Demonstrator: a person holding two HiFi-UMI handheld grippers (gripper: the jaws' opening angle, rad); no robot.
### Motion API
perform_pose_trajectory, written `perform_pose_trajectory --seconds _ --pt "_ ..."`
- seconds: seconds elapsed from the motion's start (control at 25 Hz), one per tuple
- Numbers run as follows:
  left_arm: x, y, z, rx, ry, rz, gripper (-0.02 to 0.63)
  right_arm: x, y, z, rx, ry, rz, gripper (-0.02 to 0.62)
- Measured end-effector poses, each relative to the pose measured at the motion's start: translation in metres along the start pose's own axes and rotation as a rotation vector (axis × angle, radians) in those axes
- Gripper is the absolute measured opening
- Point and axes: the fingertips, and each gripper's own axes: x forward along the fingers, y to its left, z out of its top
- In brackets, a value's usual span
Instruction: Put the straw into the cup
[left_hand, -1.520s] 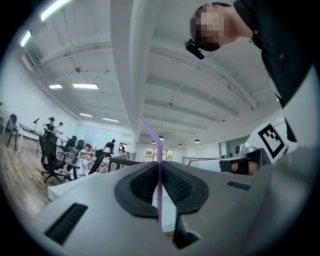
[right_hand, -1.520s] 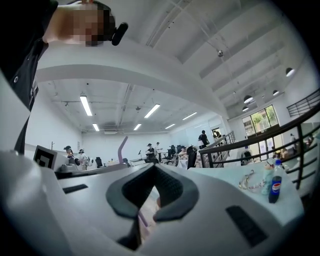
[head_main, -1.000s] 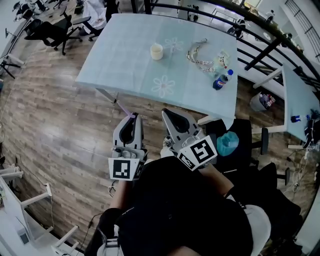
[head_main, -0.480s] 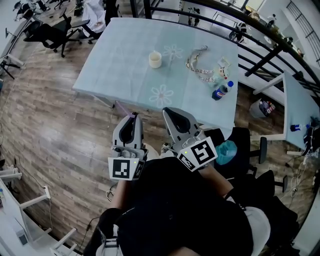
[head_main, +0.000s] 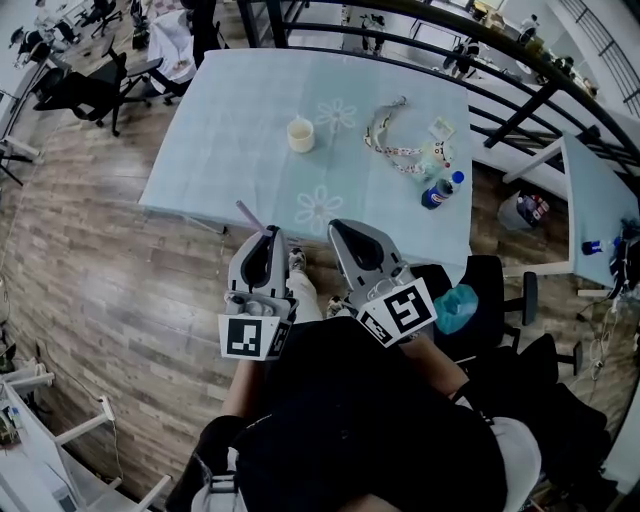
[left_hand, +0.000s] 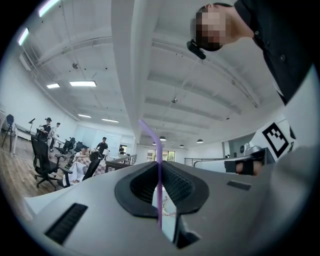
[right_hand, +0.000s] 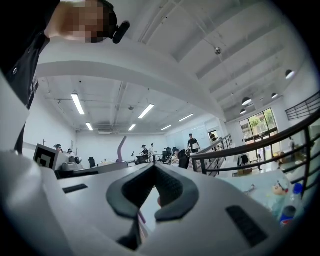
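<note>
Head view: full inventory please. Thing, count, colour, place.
table: 1, pale blue with flower prints, top centre
cup: 1, cream, upright on the table
patterned strap: 1, whitish, on the table right of the cup
drink bottle: 1, blue cap, table's right near edge
office chairs: at least 2, black, upper left on the wood floor
straw: 1, purple, in the left gripper
left gripper: 1, grey, shut on the straw
right gripper: 1, grey, shut, empty

Left gripper (head_main: 268, 234): is pointing forward, about level, jaws pinching the straw (head_main: 248, 214).
Right gripper (head_main: 340, 226): is pointing forward just beside the left, jaws pressing together.
Forearms (head_main: 238, 388): are holding both grippers close before the torso.
</note>
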Motion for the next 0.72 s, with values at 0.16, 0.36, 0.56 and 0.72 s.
perform_pose_trajectory --seconds 0.16,0.36,0.56,0.72 --pt "0.034 0.007 0.005 -0.012 -0.025 -0.062 0.029 0.018 -0.021 0.002 0.003 -0.015 -0.047 0.009" --pt "0.076 0.026 0.001 -0.006 -0.015 -0.113 0.029 0.047 -0.052 0.004 0.005 -0.02 -0.107 0.009" --pt "0.115 0.054 0.005 -0.012 -0.032 -0.164 0.029 0.086 -0.072 0.013 -0.008 -0.029 -0.151 0.009" --pt "0.142 0.078 0.001 -0.033 -0.014 -0.192 0.029 0.114 -0.086 0.015 -0.016 -0.023 -0.195 0.009"
